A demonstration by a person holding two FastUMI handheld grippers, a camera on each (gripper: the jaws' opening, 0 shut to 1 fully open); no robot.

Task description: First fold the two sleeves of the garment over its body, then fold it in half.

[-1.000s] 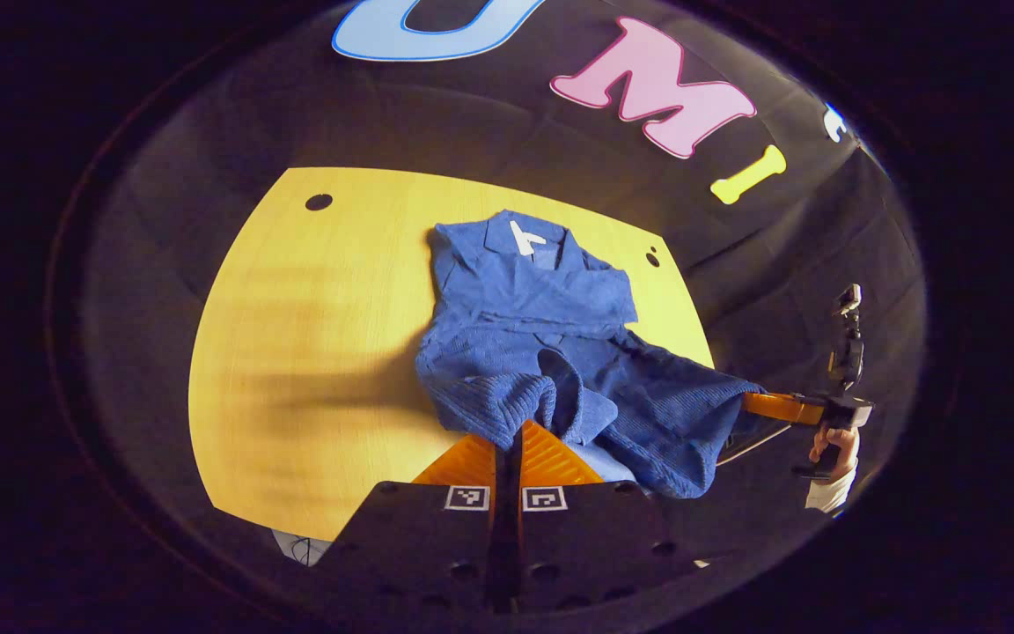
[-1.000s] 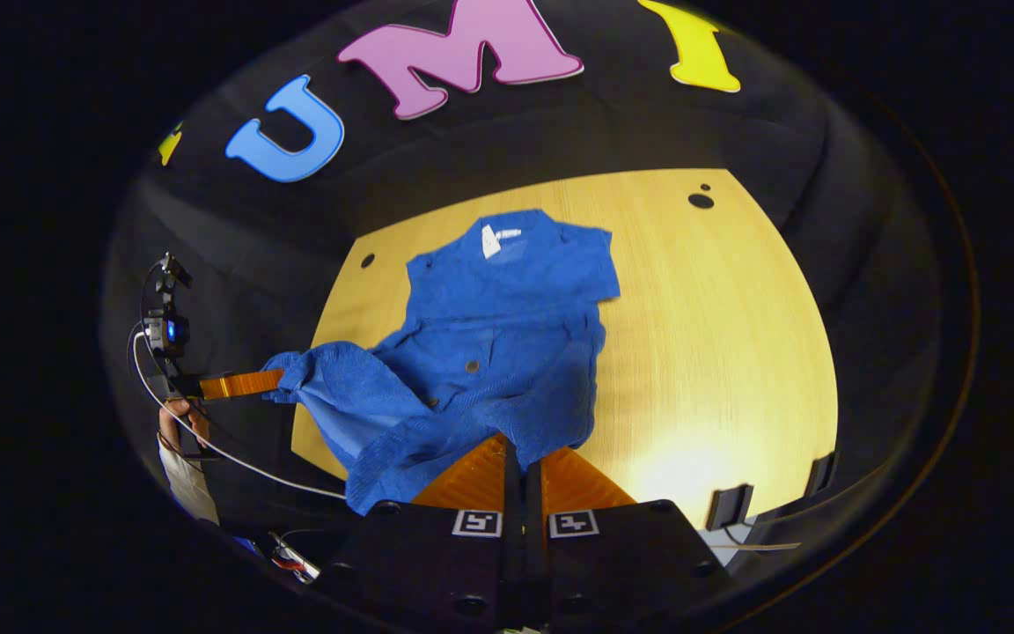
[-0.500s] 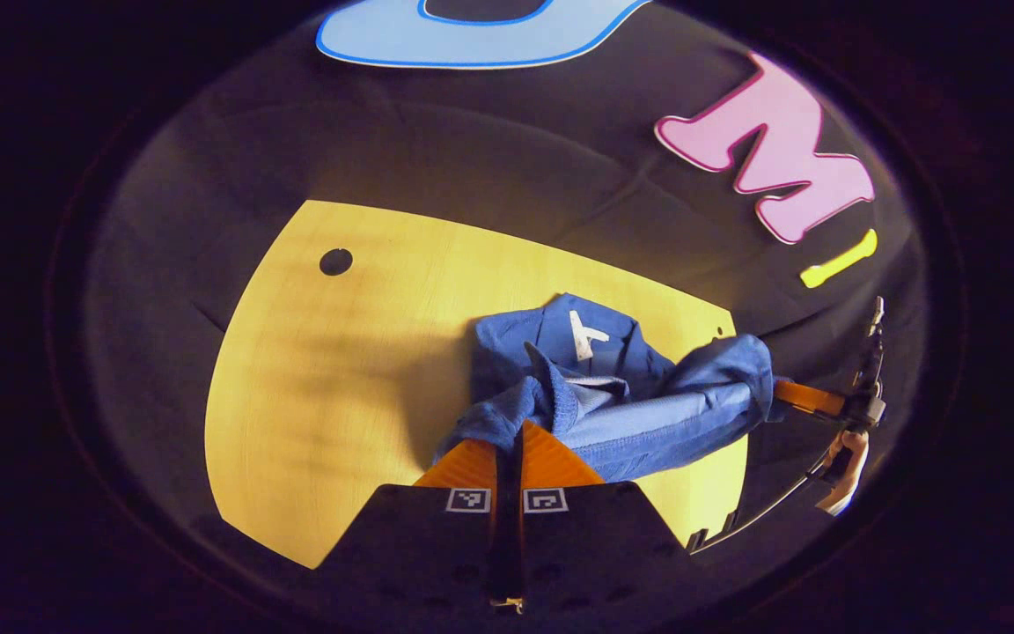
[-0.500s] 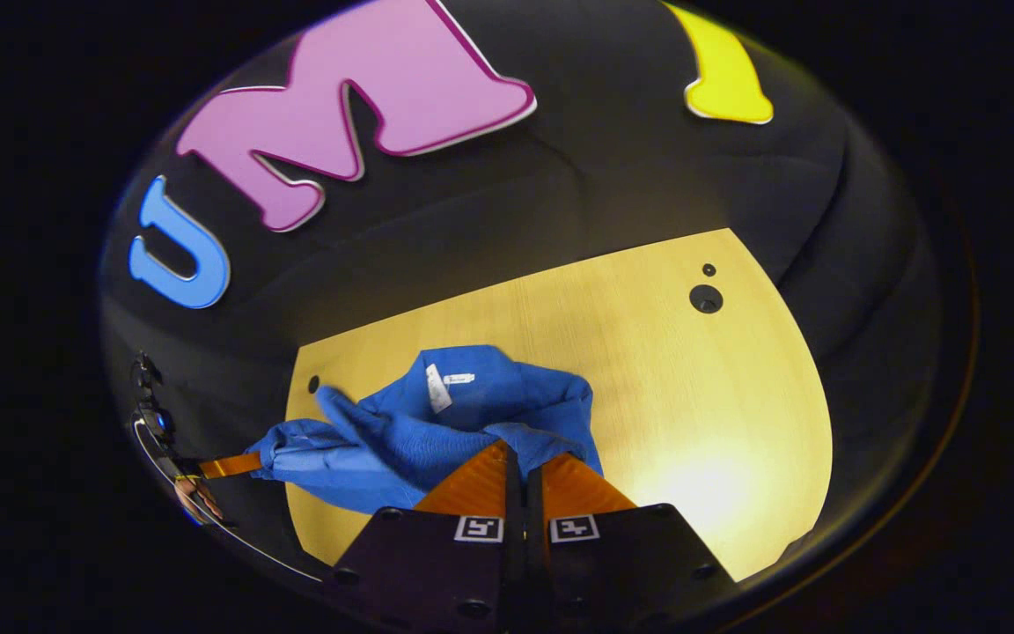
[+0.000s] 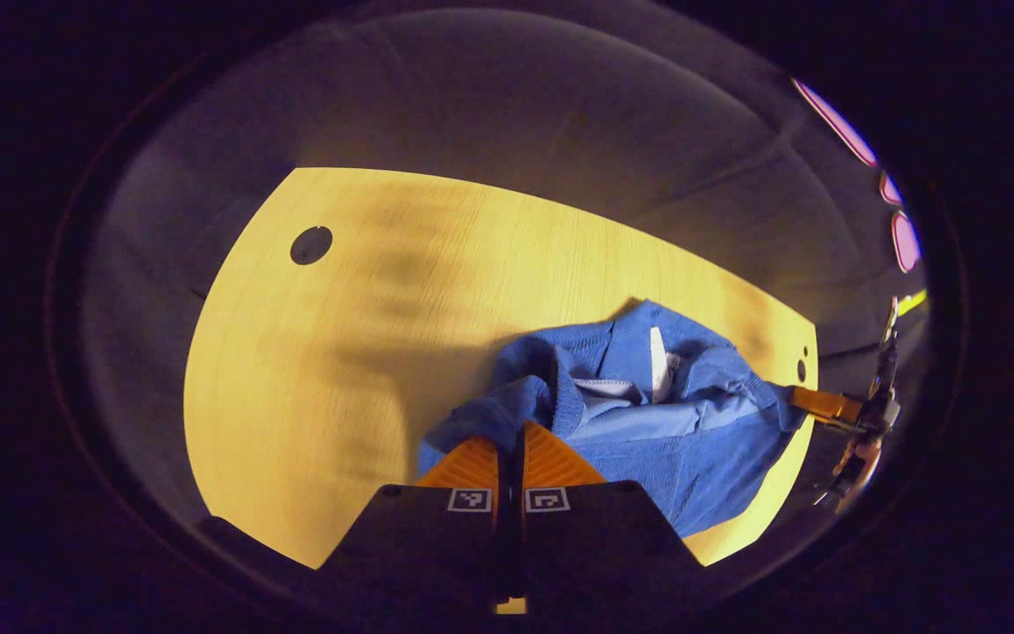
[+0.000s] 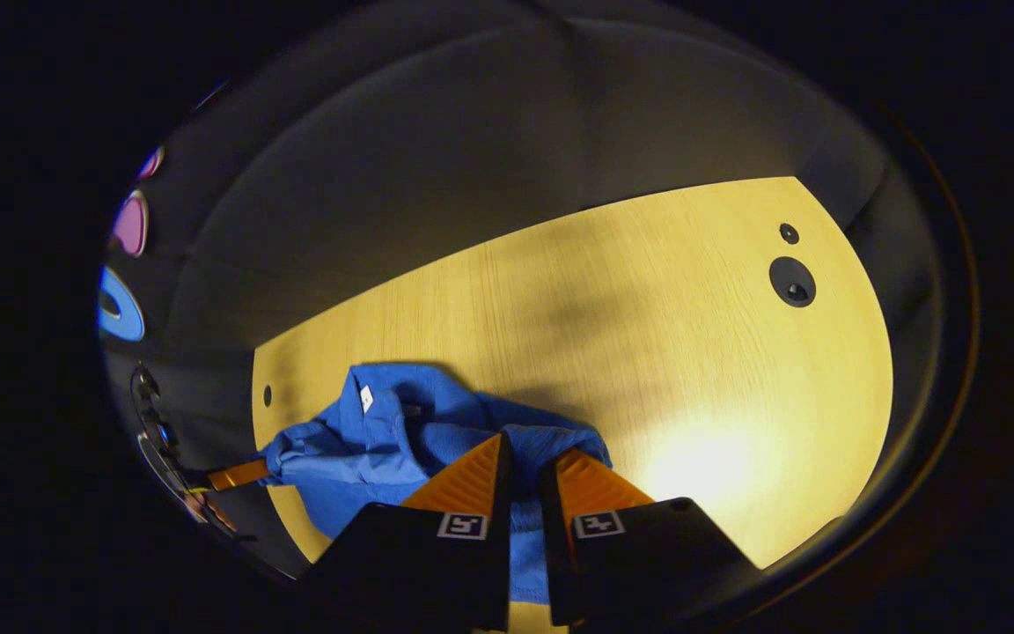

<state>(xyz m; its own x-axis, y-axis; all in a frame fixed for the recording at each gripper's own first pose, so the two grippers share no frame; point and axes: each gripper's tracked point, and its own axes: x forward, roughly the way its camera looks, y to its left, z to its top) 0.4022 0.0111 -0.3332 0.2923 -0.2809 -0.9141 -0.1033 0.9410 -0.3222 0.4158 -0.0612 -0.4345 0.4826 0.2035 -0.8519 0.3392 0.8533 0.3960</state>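
Two-point hold on the blue shirt (image 5: 648,440), one corner to each claw, most likely so the lower half can be carried flat over the upper half for the final fold in half.

Left claw (image 5: 511,431): closed, with a bunch of cloth pinched at the tips; seen from across in the right gripper view (image 6: 238,475), gripping the far end of the bundle.

Right claw (image 6: 532,445): fingers a little apart with blue cloth in the gap; cannot tell whether pressing or letting go. From the left gripper view (image 5: 811,403), meeting the stretched edge of the cloth.

Lying bunched on the yellow wooden surface (image 5: 340,352), toward its near edge and right-hand corner in the left gripper view, partly draped over the edge. Lifted slightly at both held ends, sagging between.

Long axis running claw to claw, crosswise to the person. Collar with white label (image 5: 657,352) facing up, pointing toward the far side.
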